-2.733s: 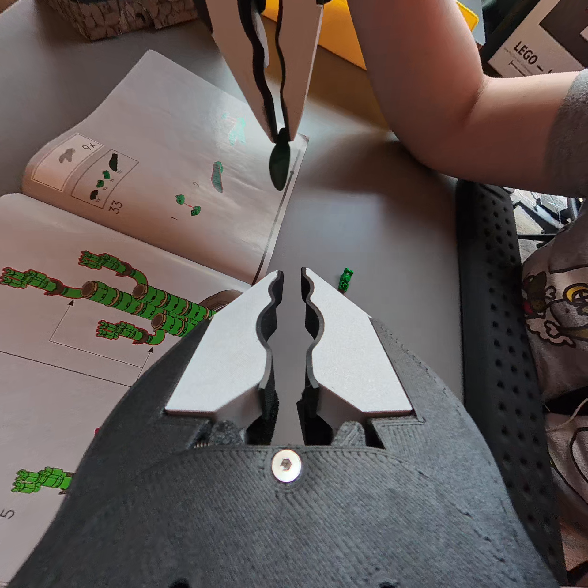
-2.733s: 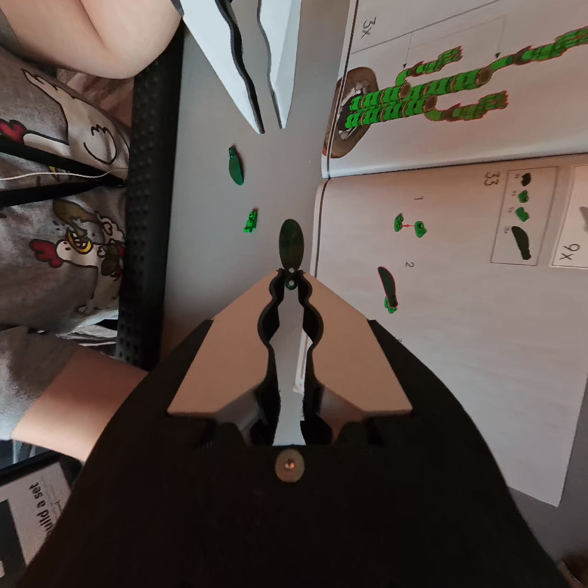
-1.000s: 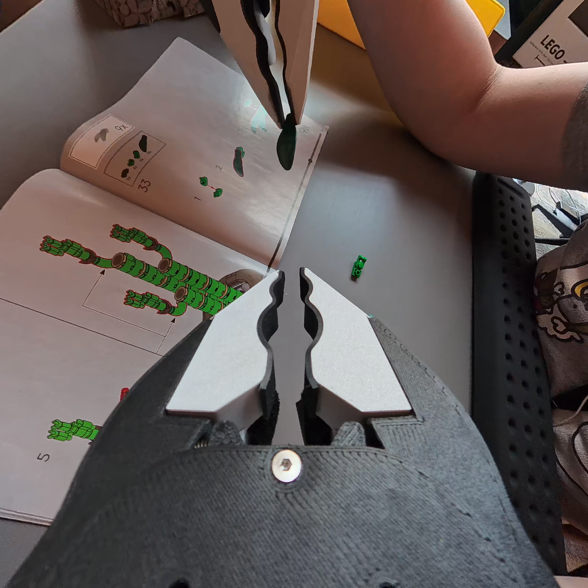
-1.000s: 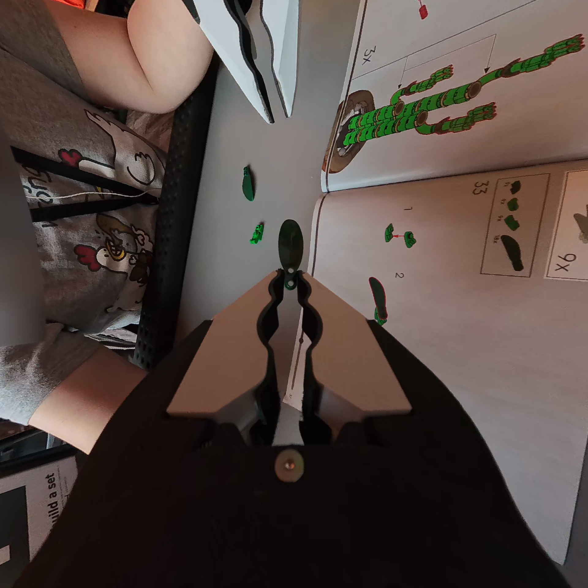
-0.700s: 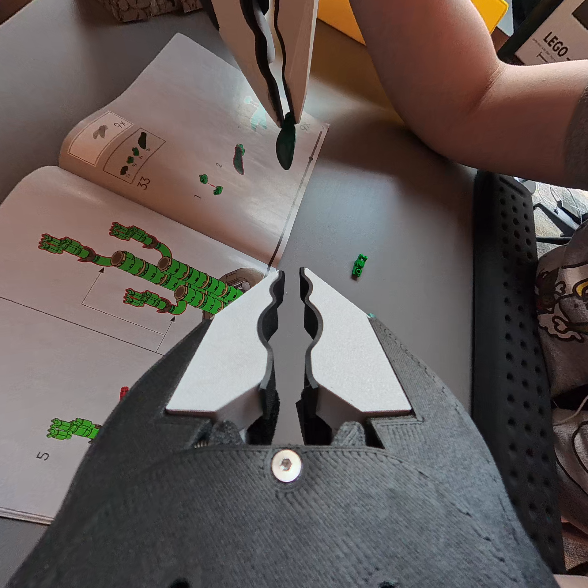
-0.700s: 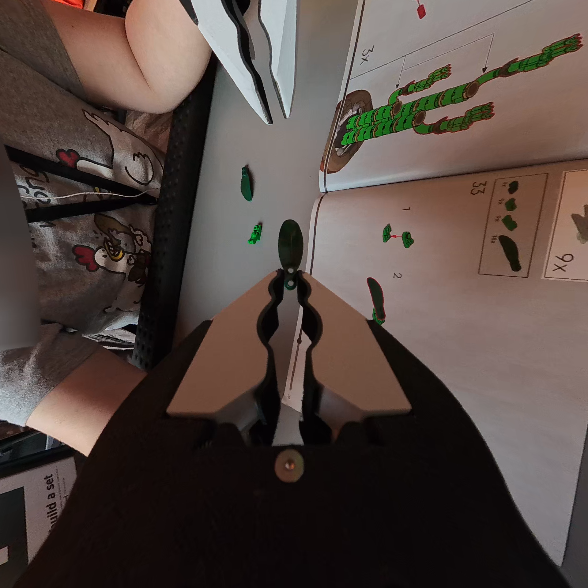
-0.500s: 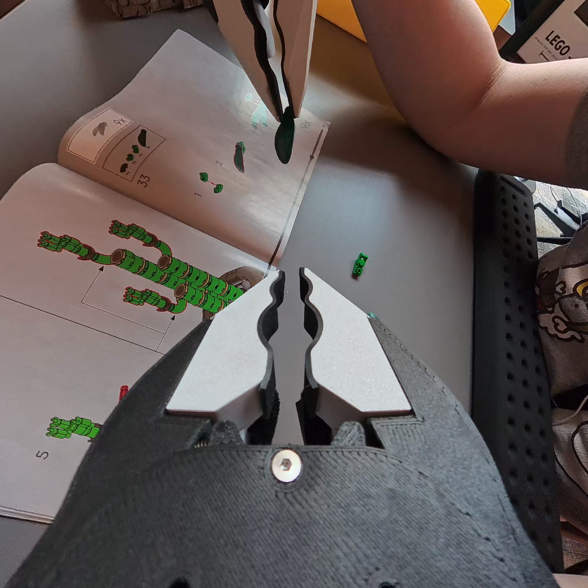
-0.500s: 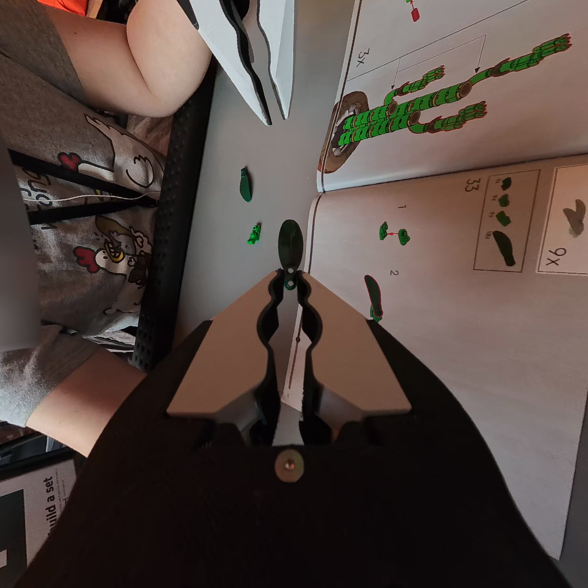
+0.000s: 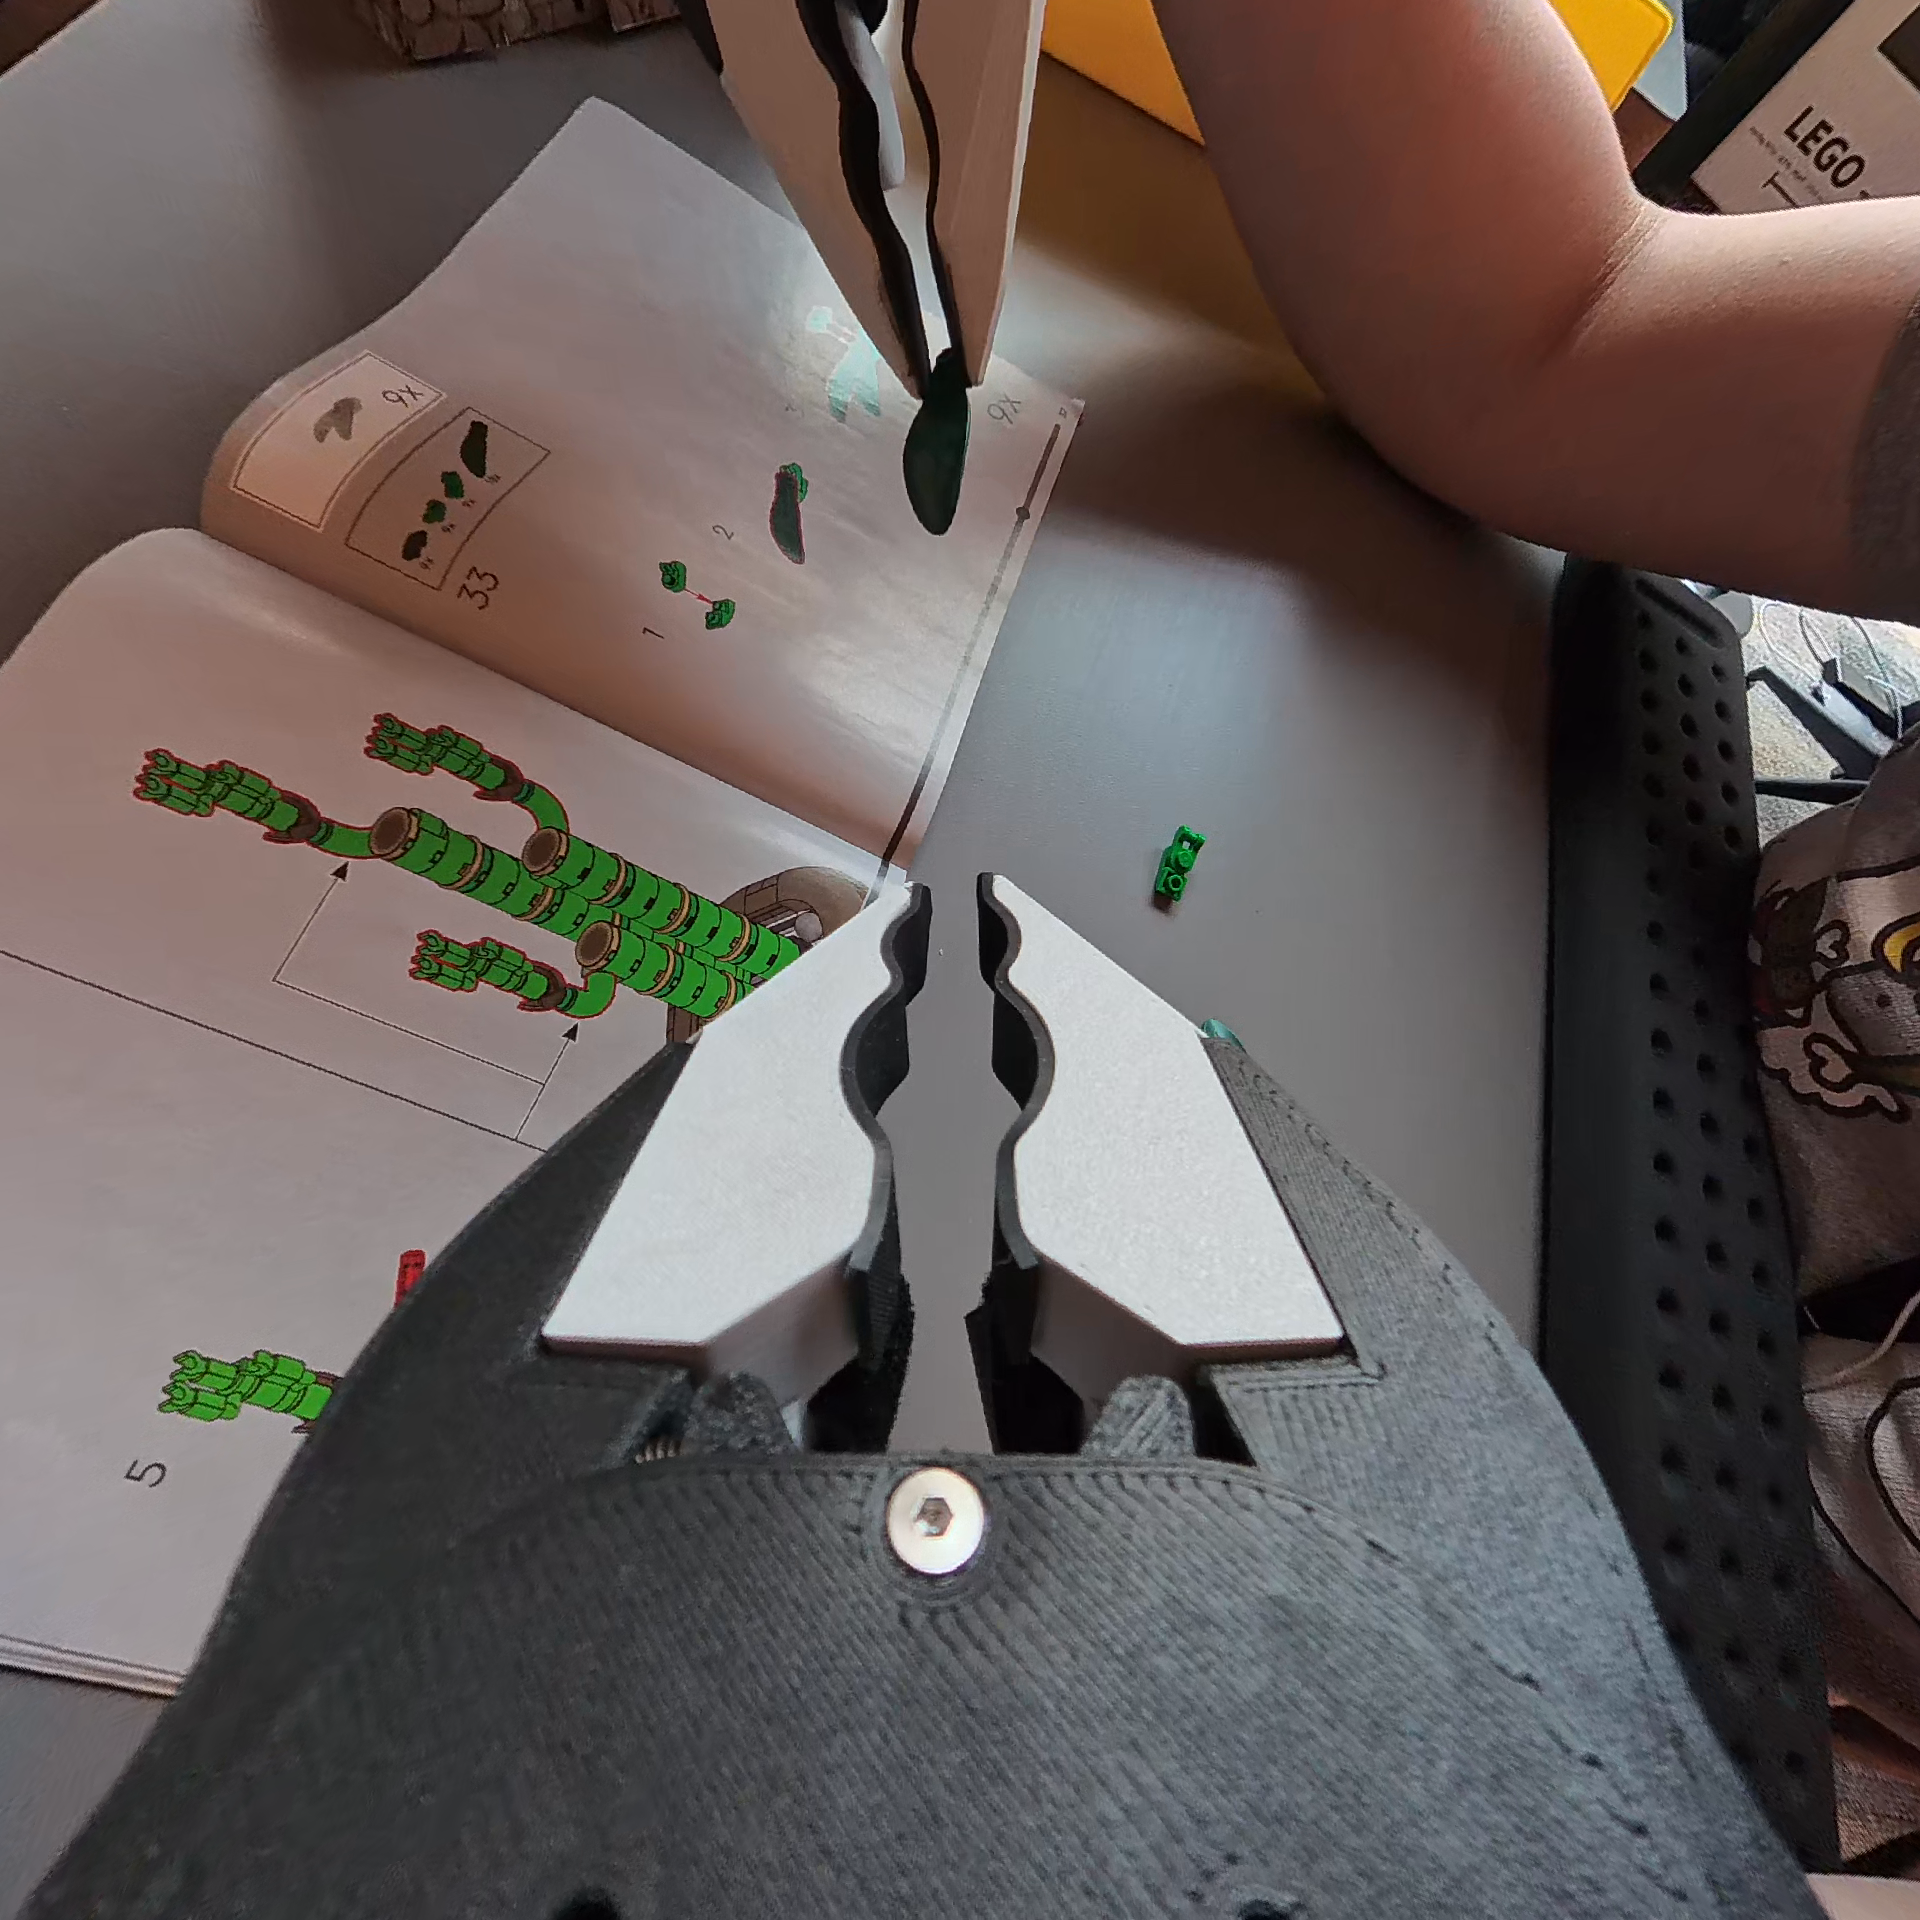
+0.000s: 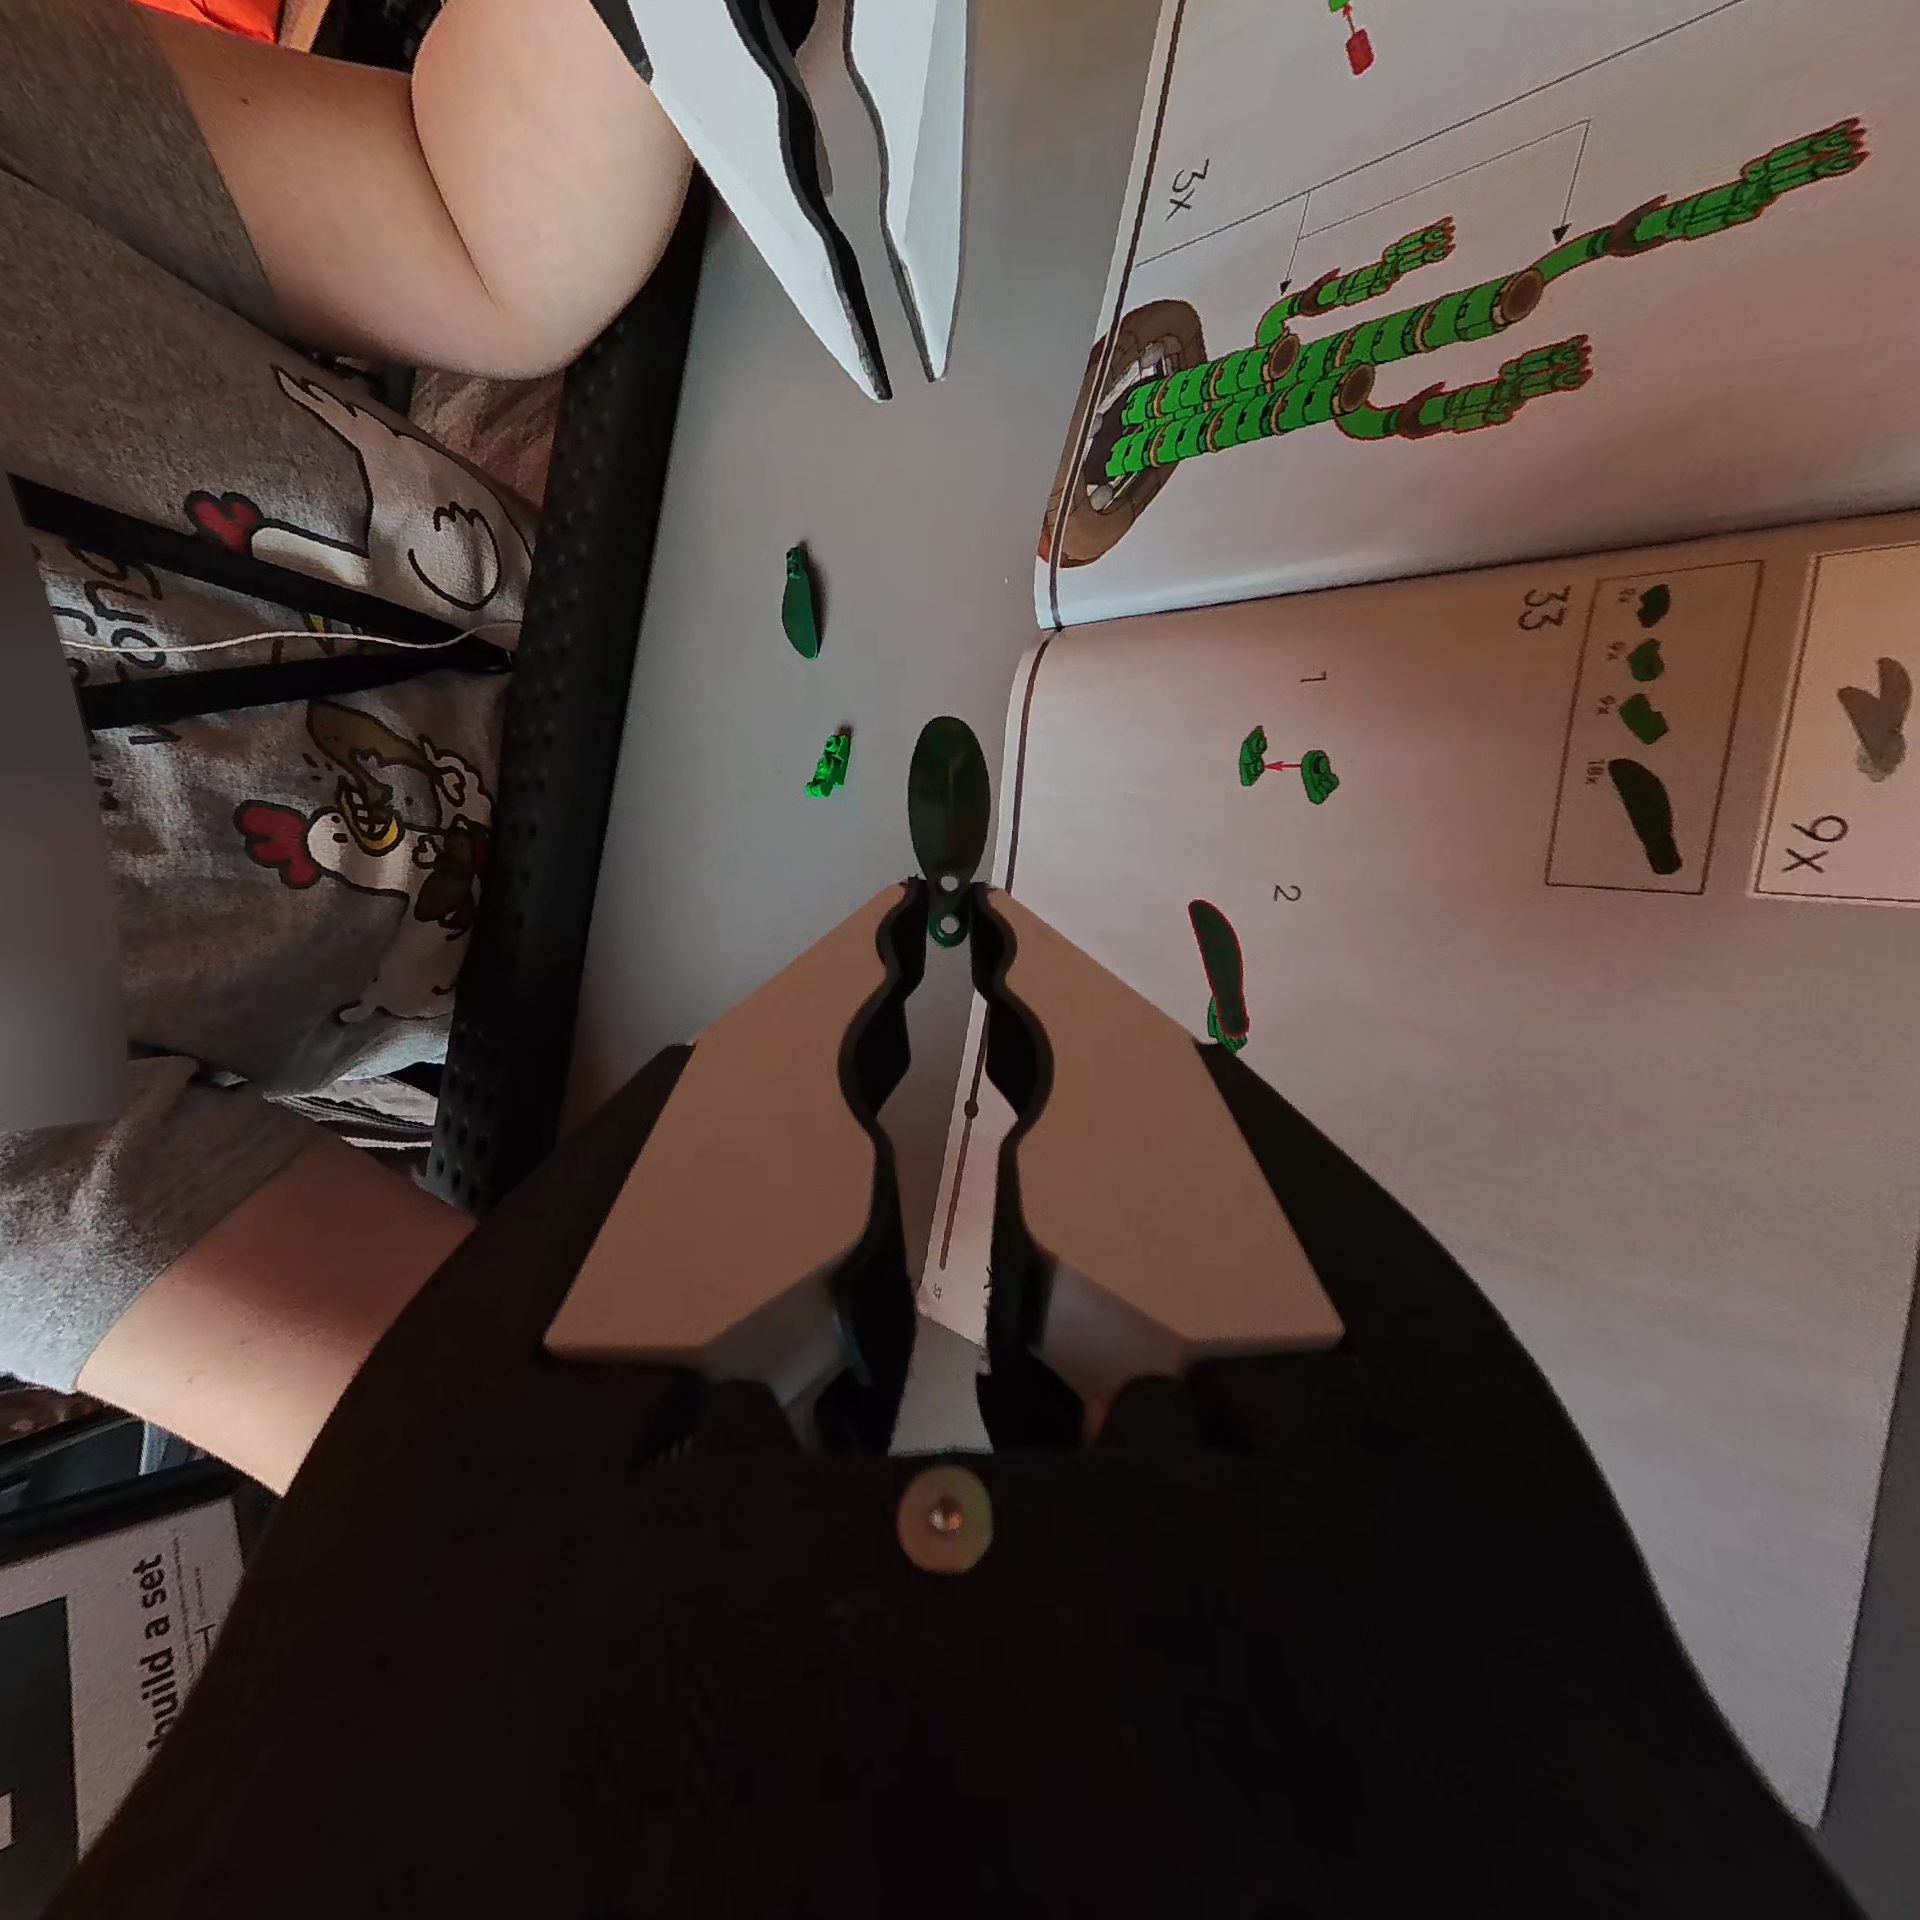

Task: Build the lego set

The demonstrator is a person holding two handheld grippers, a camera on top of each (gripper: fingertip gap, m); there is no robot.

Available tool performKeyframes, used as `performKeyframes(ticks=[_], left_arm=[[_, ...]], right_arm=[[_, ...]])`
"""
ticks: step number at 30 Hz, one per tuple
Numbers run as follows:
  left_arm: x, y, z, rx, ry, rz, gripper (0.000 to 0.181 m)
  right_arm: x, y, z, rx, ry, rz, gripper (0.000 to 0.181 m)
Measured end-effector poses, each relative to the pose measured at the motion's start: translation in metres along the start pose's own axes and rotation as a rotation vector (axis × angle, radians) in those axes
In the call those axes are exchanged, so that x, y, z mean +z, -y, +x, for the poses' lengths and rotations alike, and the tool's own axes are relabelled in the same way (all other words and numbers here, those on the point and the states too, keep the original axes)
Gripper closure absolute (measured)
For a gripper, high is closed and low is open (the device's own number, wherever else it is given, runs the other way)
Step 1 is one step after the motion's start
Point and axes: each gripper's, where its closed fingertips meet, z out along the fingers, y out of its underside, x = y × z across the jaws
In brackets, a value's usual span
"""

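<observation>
My right gripper is shut on a dark green leaf piece by its stem end and holds it above the grey table; it also shows in the left wrist view with the leaf hanging from its tips. My left gripper is empty, its jaws a narrow gap apart, above the table beside the booklet; in the right wrist view it shows at the top. A small bright green piece lies on the table. A second dark green leaf lies nearby.
The open instruction booklet lies on the table. A black perforated edge strip runs along the table's side. A person's forearm reaches across at the top. A yellow box and a patterned box stand at the back. Some 12 cm of space lies between my two pairs of fingers.
Both grippers have drifted slightly over the table. The right gripper still holds the leaf. The left gripper's jaws have not changed.
</observation>
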Motion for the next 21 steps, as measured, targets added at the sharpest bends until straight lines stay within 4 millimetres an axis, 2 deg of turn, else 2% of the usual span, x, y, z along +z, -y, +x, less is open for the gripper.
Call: performKeyframes(ticks=[21], left_arm=[[-0.0023,0.0007,-0.0014,-0.007,0.009,0.004,0.174]], right_arm=[[0.0002,0.0006,0.0021,-0.011,-0.012,0.002,0.175]])
